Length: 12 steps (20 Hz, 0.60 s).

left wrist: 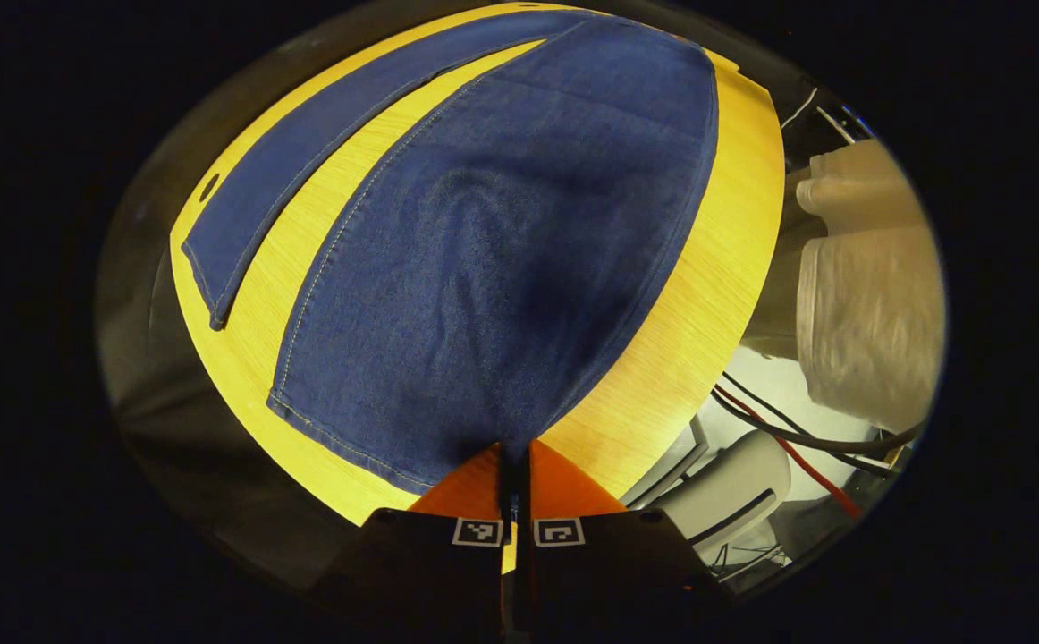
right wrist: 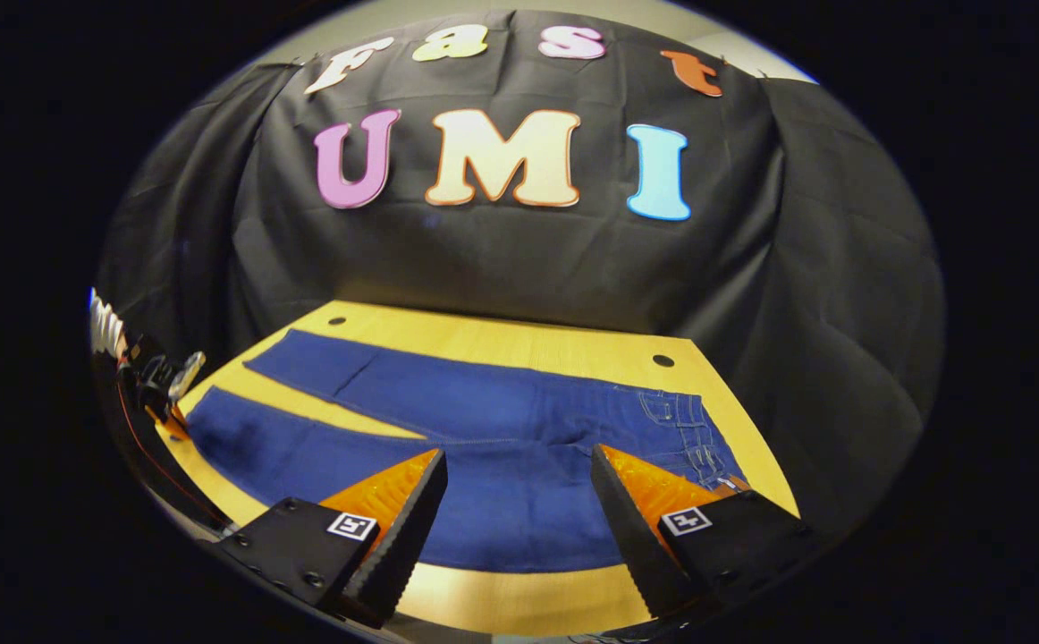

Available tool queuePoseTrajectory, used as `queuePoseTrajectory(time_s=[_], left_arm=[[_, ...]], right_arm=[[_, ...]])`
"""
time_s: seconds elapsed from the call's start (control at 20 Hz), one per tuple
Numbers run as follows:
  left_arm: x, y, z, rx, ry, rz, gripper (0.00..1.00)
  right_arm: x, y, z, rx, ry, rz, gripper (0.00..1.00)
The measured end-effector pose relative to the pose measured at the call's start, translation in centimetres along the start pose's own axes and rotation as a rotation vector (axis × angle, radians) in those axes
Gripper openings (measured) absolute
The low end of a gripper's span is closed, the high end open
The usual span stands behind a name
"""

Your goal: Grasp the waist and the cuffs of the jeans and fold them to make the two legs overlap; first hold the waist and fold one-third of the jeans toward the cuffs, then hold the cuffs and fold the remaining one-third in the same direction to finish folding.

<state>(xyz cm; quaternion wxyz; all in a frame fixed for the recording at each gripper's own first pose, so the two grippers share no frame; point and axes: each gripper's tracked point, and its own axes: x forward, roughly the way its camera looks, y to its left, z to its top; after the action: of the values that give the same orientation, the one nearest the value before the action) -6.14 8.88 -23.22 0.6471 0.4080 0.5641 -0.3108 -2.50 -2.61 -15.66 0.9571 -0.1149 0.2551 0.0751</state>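
**Jeans flat, one cuff pinched**

The jeans (right wrist: 484, 447) lie spread on the table (right wrist: 519, 344), legs apart, waist toward the right in the right gripper view. The left gripper (left wrist: 514, 465) has its fingers closed together on the edge of the near leg's cuff (left wrist: 367, 447). The right gripper (right wrist: 519, 510) hangs wide open above the near leg close to the waist, holding nothing.

Blue jeans (right wrist: 484, 447) lying flat on the yellow table (right wrist: 528, 344), legs apart; right gripper (right wrist: 515, 487) hanging wide open above them; left gripper (right wrist: 162, 394) touching the far cuff
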Motion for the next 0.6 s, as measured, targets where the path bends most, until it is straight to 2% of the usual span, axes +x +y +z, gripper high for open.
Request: queuePoseTrajectory(time_s=[0.25, 0.45, 0.6], left_arm=[[0.0, -0.1, 0.0, -0.014, 0.005, 0.011, 0.00], [0.1, -0.1, 0.0, -0.015, 0.025, 0.029, 0.00], [0.1, -0.1, -0.2, -0.024, 0.052, 0.043, 0.00]], right_arm=[[0.5, -1.9, -3.9, -0.242, 0.171, 0.111, 1.00], [2.2, -4.3, -8.4, -0.441, 0.343, 0.220, 1.00], [2.9, -7.0, -13.0, -0.581, 0.515, 0.288, 1.00]])
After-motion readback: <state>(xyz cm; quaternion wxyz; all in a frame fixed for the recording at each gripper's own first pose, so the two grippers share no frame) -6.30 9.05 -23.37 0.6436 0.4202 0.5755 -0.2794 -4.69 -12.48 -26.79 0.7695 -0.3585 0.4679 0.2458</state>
